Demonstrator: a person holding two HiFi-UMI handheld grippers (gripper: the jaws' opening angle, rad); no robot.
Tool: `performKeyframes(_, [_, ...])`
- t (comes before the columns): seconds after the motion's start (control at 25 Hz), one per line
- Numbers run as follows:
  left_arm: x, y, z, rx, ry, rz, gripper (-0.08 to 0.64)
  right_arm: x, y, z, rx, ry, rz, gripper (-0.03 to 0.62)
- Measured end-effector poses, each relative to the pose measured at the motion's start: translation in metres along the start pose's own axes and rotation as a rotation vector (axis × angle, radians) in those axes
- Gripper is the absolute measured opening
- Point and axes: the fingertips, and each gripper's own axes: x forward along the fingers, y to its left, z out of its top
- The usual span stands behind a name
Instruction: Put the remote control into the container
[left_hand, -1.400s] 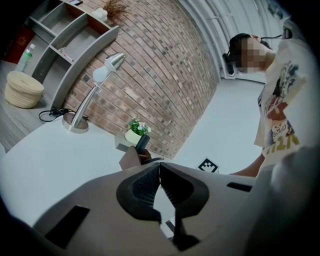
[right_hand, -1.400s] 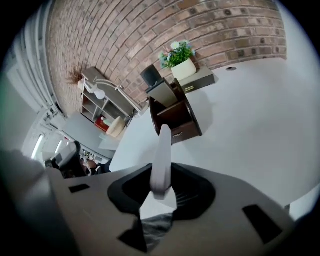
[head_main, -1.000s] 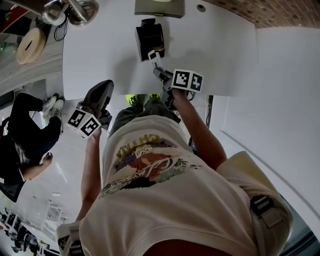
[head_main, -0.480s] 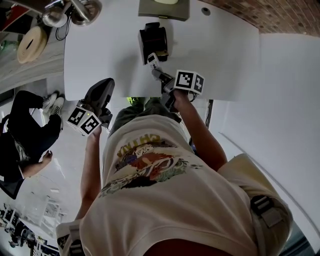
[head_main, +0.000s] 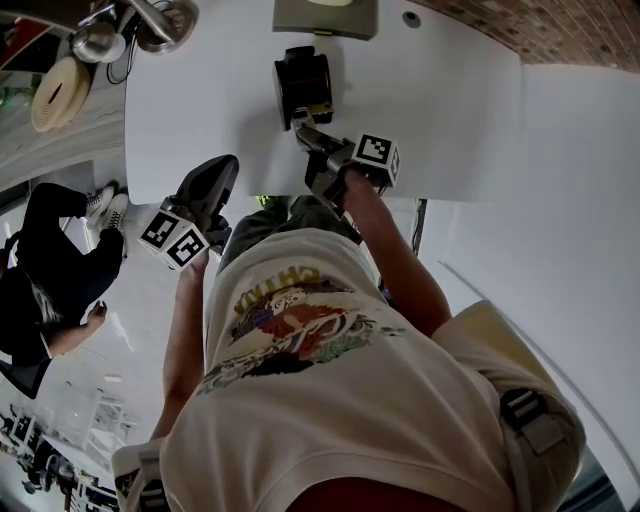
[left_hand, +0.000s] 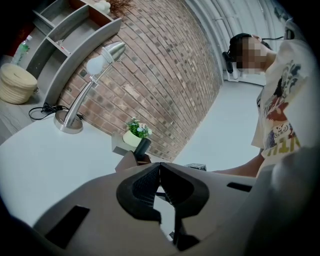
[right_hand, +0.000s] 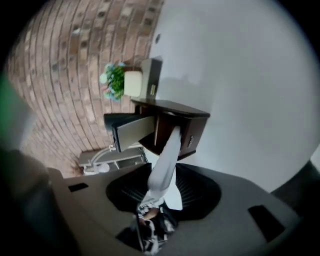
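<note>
Well off to the left, your left gripper (left_hand: 160, 171) hangs shut and empty by the table's near-left corner. Your right gripper (right_hand: 165, 196) is the nearer one. Its jaws have just been opening slightly but are still narrow on the remote control (right_hand: 163, 160). The remote's long axis runs straight ahead, far end at the mouth of the dark container (right_hand: 192, 131). A white table (head_main: 440, 100) lies under it, with a brick wall (right_hand: 60, 60) behind.

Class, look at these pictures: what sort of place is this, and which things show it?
Probably an indoor studio or office styled like a home: a brick wall, a desk lamp and wall shelves.
</note>
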Motion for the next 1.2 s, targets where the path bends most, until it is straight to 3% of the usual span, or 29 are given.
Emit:
performKeyframes(0.12, [0.004,-0.002,0.002,0.002,0.003,0.003,0.006,0.007,0.007,-0.003,-0.195,0.047,-0.029,0.162])
performKeyframes(0.28, [0.006,-0.003,0.001,-0.001,0.003,0.006,0.006,0.006,0.029,-0.003,-0.232,0.041,0.051,0.224])
performKeyframes(0.36, [0.006,-0.003,0.001,-0.001,0.002,0.006,0.006,0.005,0.033,-0.003,-0.271,0.058,0.054,0.224])
performKeyframes(0.68, [0.007,-0.007,0.003,0.013,-0.006,0.003,0.006,-0.005,0.028,-0.02,-0.633,0.157,-0.043,0.224])
performKeyframes(1.0, [-0.002,-0.011,0.011,0.054,-0.02,-0.024,0.006,-0.025,0.027,-0.045,-0.715,0.194,-0.03,0.223])
performKeyframes(1.2, [-0.005,-0.018,0.011,0.065,-0.017,-0.058,0.006,-0.037,0.036,-0.059,-0.851,0.193,-0.024,0.221])
